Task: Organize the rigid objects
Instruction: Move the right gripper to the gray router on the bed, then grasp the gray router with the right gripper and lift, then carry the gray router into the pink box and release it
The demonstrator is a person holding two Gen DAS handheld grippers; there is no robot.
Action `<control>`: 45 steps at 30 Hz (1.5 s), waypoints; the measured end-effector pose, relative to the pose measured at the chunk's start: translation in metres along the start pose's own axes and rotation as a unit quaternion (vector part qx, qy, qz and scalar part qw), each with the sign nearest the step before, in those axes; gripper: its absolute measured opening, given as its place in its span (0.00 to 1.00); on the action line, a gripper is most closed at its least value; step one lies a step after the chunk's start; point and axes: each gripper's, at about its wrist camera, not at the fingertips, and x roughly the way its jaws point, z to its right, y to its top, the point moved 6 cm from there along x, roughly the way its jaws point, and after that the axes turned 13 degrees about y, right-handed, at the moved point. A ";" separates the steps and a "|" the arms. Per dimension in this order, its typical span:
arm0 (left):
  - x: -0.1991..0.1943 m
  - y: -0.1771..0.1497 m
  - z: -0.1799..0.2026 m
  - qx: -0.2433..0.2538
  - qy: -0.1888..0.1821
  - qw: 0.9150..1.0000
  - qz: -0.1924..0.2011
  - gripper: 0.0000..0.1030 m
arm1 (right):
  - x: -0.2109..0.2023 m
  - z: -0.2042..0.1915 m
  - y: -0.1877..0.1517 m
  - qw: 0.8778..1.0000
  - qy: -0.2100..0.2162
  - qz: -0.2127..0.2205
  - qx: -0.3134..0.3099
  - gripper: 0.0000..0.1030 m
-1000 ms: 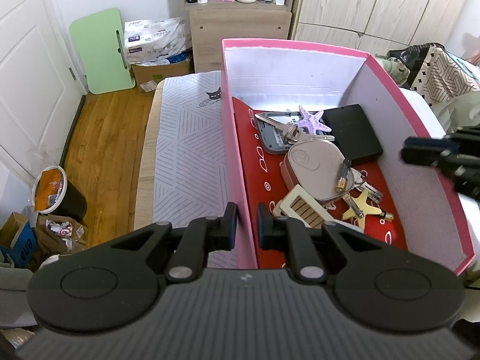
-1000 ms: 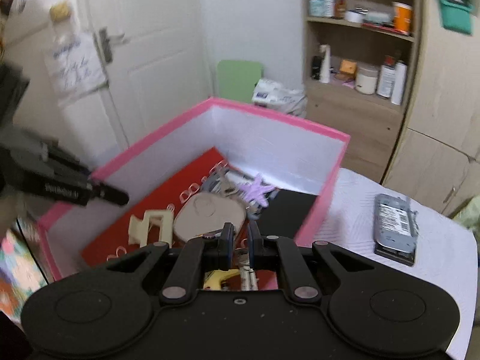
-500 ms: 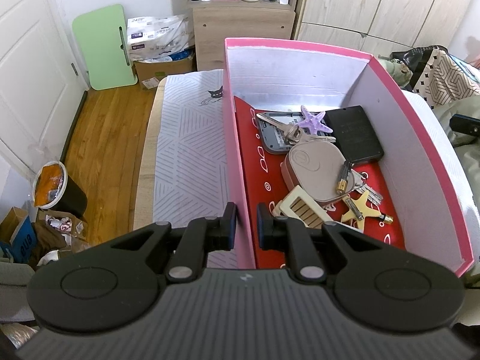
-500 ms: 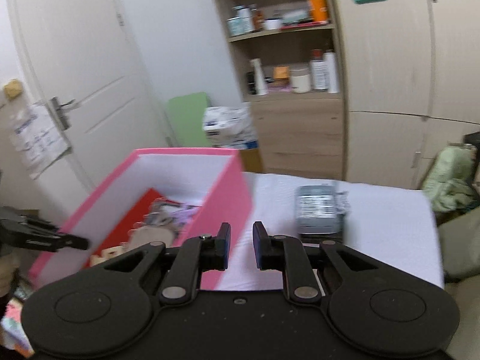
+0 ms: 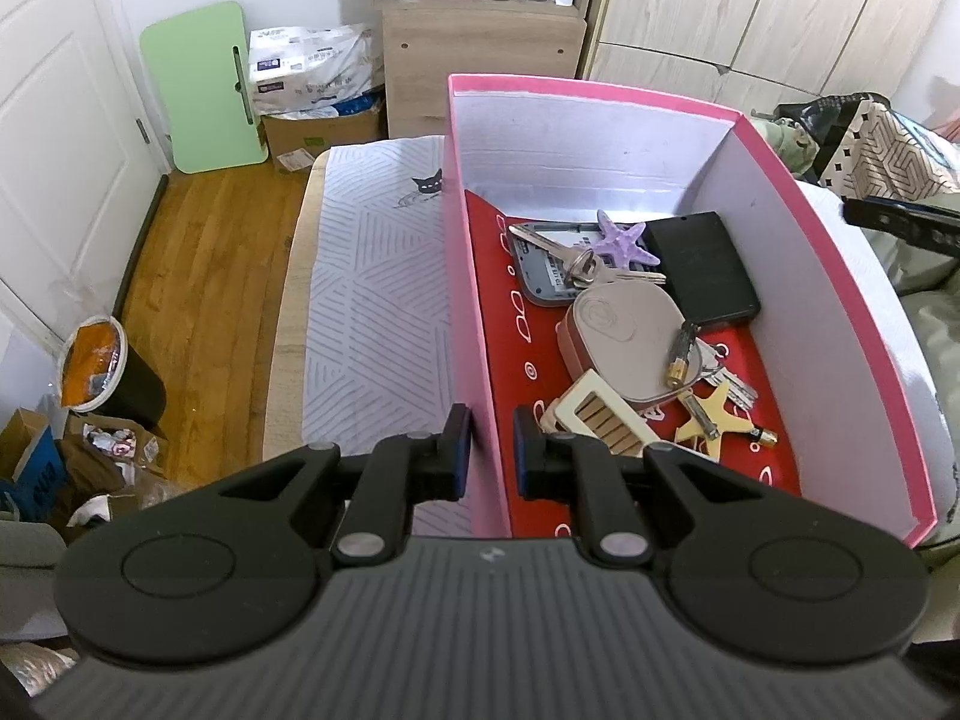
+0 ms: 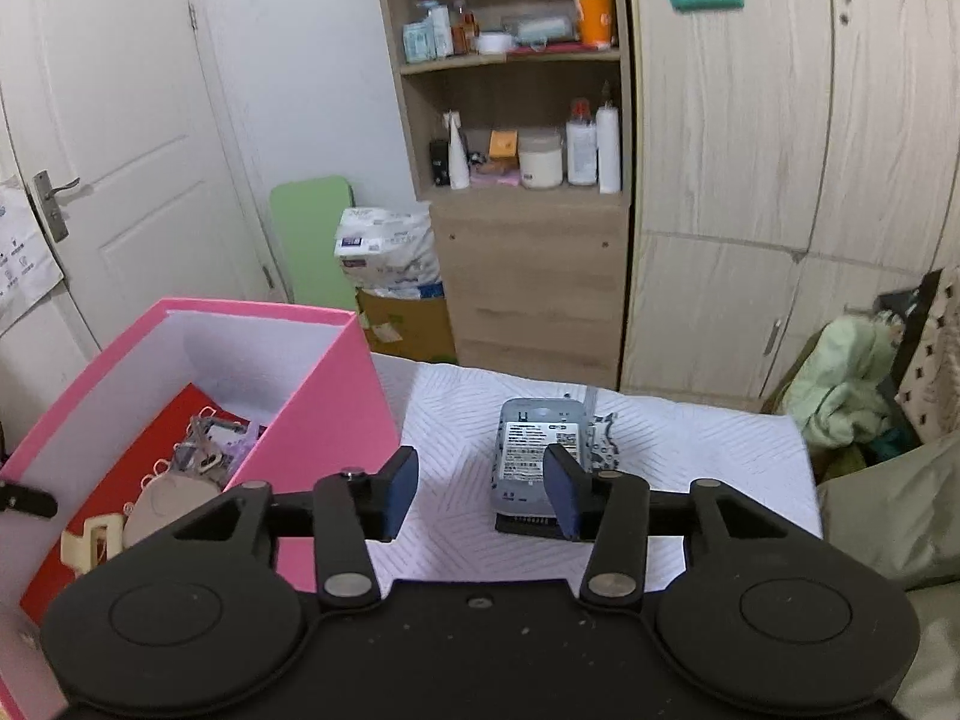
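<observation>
A pink box (image 5: 465,276) with a red floor holds a purple starfish (image 5: 621,238), keys (image 5: 576,261), a black case (image 5: 702,267), a beige pouch (image 5: 624,333), a cream hair clip (image 5: 600,414) and a yellow star (image 5: 717,417). My left gripper (image 5: 492,459) is shut on the box's left wall near its front corner. My right gripper (image 6: 480,495) is open and empty above the white cloth, with a grey device (image 6: 537,450) lying on a black slab just beyond its fingers. The pink box (image 6: 336,390) is to its left.
The box stands on a cloth-covered table (image 5: 372,300). A wooden shelf unit (image 6: 528,240) and wardrobe doors (image 6: 780,180) stand behind. A green board (image 5: 201,87), cartons and a bin (image 5: 99,372) are on the wooden floor to the left. Clothes (image 6: 840,390) lie at right.
My right gripper has swung out of the box to the right, over the white cloth, and its jaws have opened. My left gripper has stayed clamped on the box wall.
</observation>
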 end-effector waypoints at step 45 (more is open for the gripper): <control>-0.004 0.002 -0.003 -0.010 -0.008 1.000 0.004 0.12 | 0.077 0.050 0.012 0.992 0.057 -0.041 0.103 0.16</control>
